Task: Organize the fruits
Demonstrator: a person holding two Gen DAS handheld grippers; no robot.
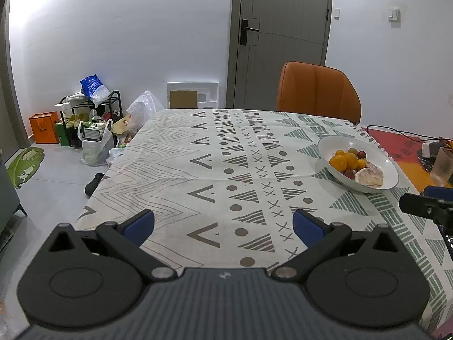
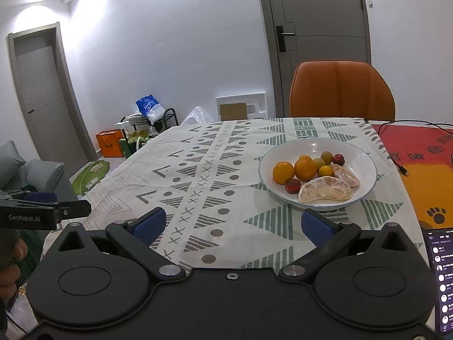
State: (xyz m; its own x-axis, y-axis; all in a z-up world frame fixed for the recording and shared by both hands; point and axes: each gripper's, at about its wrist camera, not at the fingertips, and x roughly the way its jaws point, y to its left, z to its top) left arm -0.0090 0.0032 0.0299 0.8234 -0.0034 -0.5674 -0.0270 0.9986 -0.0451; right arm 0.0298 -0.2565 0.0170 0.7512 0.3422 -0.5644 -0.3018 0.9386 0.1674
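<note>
Fruit: oranges (image 2: 283,172), small red and green fruits and peeled pomelo segments (image 2: 325,189) are piled in the bowl (image 2: 365,158).
Bowl: white, set on the patterned cloth (image 2: 198,170), toward its right side.
Right gripper (image 2: 232,223): jaws apart, nothing held, short of the bowl.
Left gripper (image 1: 223,223): jaws apart, nothing held, over bare cloth.
Chair (image 2: 339,90): orange, placed behind the table.

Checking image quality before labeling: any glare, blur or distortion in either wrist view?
Left wrist: sharp; fisheye bows the door; dark corner vignette. Right wrist: ceiling lights blow out top left, small glint on bowl rim, fruit crisp; phone screen at right edge glows.
</note>
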